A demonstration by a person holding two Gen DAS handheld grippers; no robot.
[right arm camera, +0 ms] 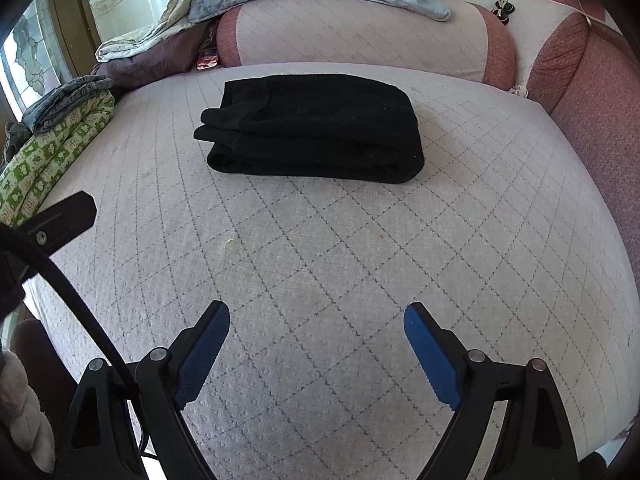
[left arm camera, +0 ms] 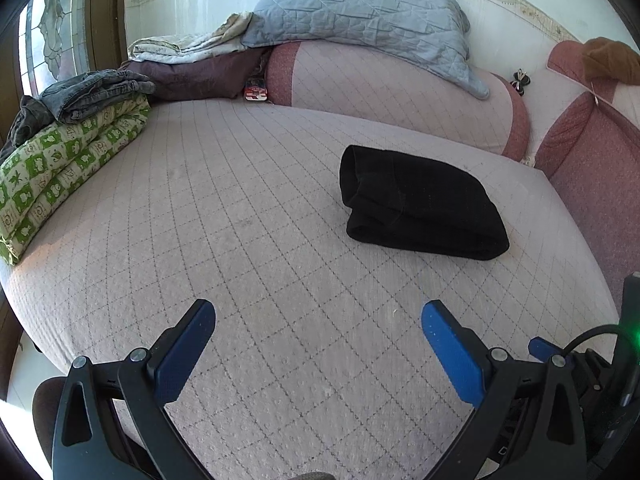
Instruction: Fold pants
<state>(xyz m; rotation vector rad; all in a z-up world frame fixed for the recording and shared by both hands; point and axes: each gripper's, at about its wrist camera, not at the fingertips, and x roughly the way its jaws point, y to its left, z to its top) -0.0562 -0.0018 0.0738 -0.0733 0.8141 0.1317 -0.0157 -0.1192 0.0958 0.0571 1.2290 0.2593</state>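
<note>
Black pants (left arm camera: 420, 204) lie folded in a compact stack on the pale quilted bed cover (left arm camera: 248, 240), right of centre in the left wrist view. In the right wrist view the pants (right arm camera: 316, 128) lie straight ahead, farther up the cover (right arm camera: 320, 260). My left gripper (left arm camera: 318, 316) is open and empty, well short of the pants and to their left. My right gripper (right arm camera: 316, 320) is open and empty, well short of the pants. A black part of the left gripper (right arm camera: 64, 216) shows at the left edge of the right wrist view.
A green patterned folded quilt (left arm camera: 60, 168) with grey jeans (left arm camera: 96, 94) on top lies at the bed's left edge. A pink bolster (left arm camera: 400, 92) under a blue-grey quilted blanket (left arm camera: 360, 12) lines the far side. Red cushions (left arm camera: 592, 168) stand at the right.
</note>
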